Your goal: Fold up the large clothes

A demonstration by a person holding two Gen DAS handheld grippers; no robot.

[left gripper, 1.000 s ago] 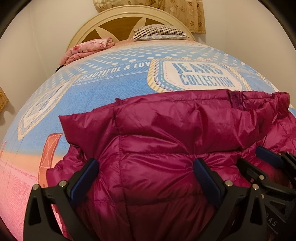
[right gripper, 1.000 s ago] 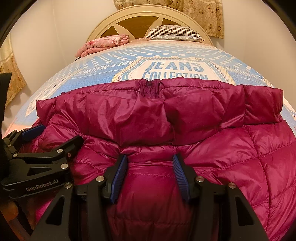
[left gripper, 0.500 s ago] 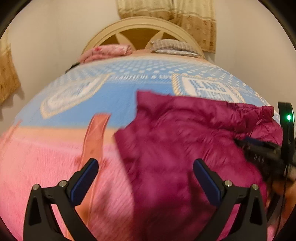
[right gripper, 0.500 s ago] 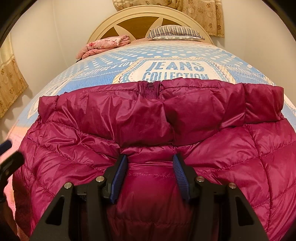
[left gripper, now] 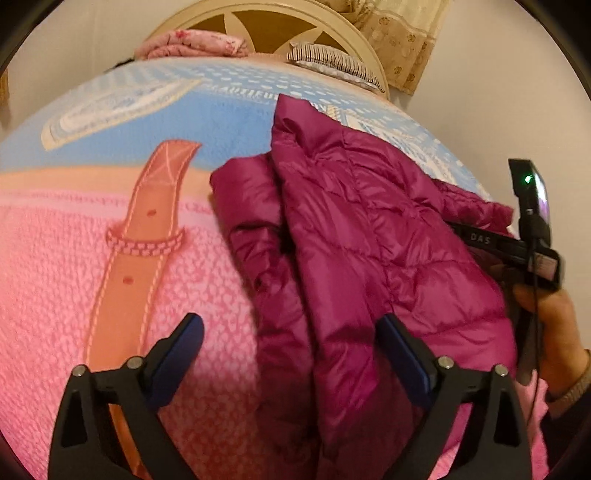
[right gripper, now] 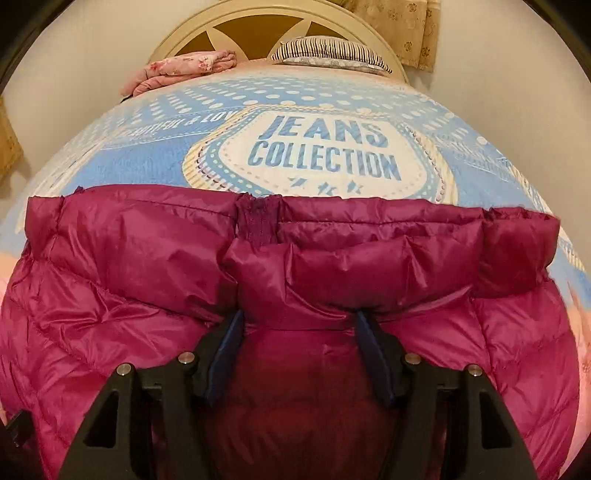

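Note:
A magenta quilted puffer jacket (left gripper: 362, 236) lies folded on the bed; in the right wrist view the jacket (right gripper: 147, 266) fills the lower half, collar and zipper at its far edge. My left gripper (left gripper: 291, 350) is open and empty, at the jacket's left edge, with its right finger over the fabric. My right gripper (right gripper: 299, 343) is partly closed with jacket fabric bunched between its fingers. The right gripper's body (left gripper: 517, 243) and the hand holding it show at the right of the left wrist view.
The bed cover (right gripper: 325, 147) is blue with a "JEANS COLLECTION" badge, pink nearer me (left gripper: 55, 277) with an orange belt print. A folded pink blanket (right gripper: 184, 66) and striped pillow (right gripper: 328, 51) lie by the cream headboard (right gripper: 236, 22). Curtains hang behind.
My left gripper has let go of the jacket and swung out to its left side. The right gripper keeps its hold, and the jacket has shifted slightly nearer.

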